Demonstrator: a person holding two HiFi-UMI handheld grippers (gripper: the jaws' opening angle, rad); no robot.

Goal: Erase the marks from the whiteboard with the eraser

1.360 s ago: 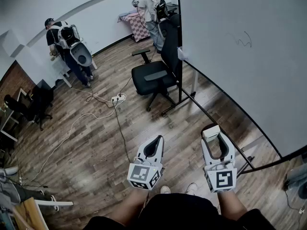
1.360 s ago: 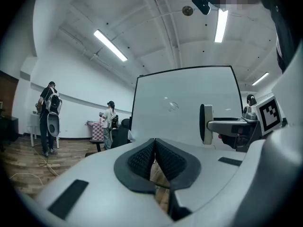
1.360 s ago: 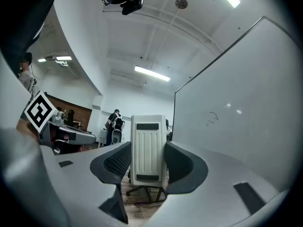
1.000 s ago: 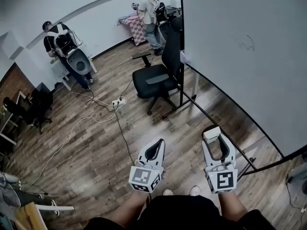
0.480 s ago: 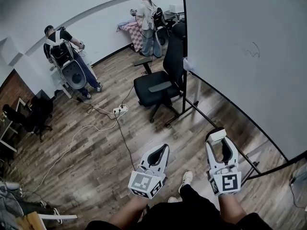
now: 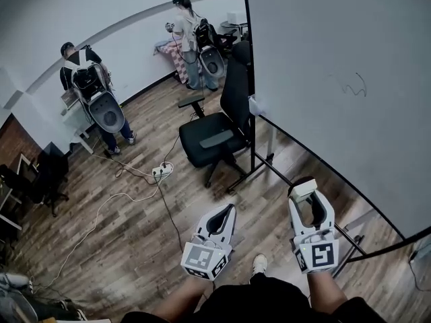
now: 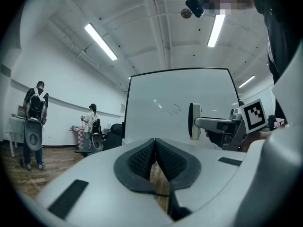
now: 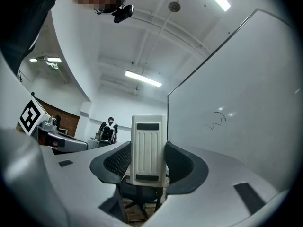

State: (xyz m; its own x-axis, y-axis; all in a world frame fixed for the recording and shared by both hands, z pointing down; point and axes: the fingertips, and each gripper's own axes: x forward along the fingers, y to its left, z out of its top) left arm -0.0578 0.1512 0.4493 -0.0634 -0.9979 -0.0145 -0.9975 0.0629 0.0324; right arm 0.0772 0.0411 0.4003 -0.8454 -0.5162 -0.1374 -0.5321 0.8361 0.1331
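Observation:
The whiteboard (image 6: 323, 59) stands upright on the right, with one small dark squiggle (image 6: 355, 85) on it at about mid height. My right gripper (image 6: 304, 192) is held low in front of the board's lower edge, shut on the white eraser (image 6: 302, 190), well short of the squiggle. The right gripper view shows the ribbed eraser (image 8: 148, 148) upright between the pads, with the squiggle (image 8: 218, 122) up to its right. Beside it, my left gripper (image 6: 221, 217) is shut on nothing; in its own view the pads (image 7: 142, 157) meet, and the squiggle (image 7: 175, 109) lies ahead.
A black office chair (image 6: 215, 126) stands at the board's left edge, by the stand's black foot bars (image 6: 269, 163). A power strip (image 6: 161, 169) with cables lies on the wooden floor. Two people (image 6: 94, 99) (image 6: 185, 32) stand by the far wall.
The view has shifted with my steps, and the board now fills more of the right side. Both grippers stay low in front of me, the eraser still held. The far people moved a little.

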